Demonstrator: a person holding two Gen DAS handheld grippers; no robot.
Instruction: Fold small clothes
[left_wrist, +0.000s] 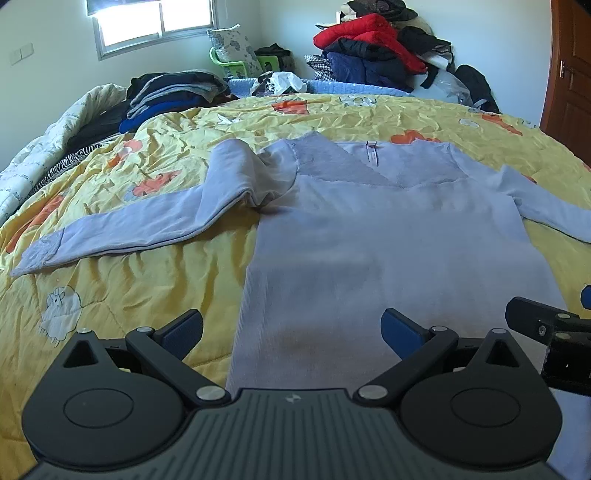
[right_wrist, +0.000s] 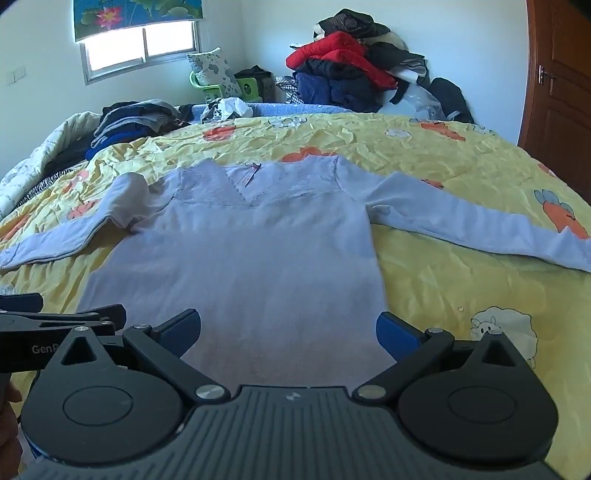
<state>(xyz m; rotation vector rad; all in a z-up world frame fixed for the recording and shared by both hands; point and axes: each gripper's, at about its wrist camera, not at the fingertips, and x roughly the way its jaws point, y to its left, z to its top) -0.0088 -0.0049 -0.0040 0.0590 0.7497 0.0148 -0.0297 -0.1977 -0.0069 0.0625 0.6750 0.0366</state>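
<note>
Left gripper (left_wrist: 291, 330), right gripper (right_wrist: 288, 330) agape above lilac top (right_wrist: 236, 251)

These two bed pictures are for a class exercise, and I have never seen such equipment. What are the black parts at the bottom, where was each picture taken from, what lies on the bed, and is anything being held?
No robot is here: a person holds a hand-held gripper in each hand, and each gripper carries a wide-angle camera looking forward along its jaws. One picture comes from the left gripper, the other from the right gripper. The black arms with blue pads are the jaws; both pairs stand wide open and hold nothing.

On the yellow quilt lies a pale lilac long-sleeved top, spread flat with its hem nearest the cameras. Its left sleeve is bunched near the shoulder; the right sleeve stretches out straight. Folded dark clothes sit at the far left, and a heap of jackets is piled by the wall.
</note>
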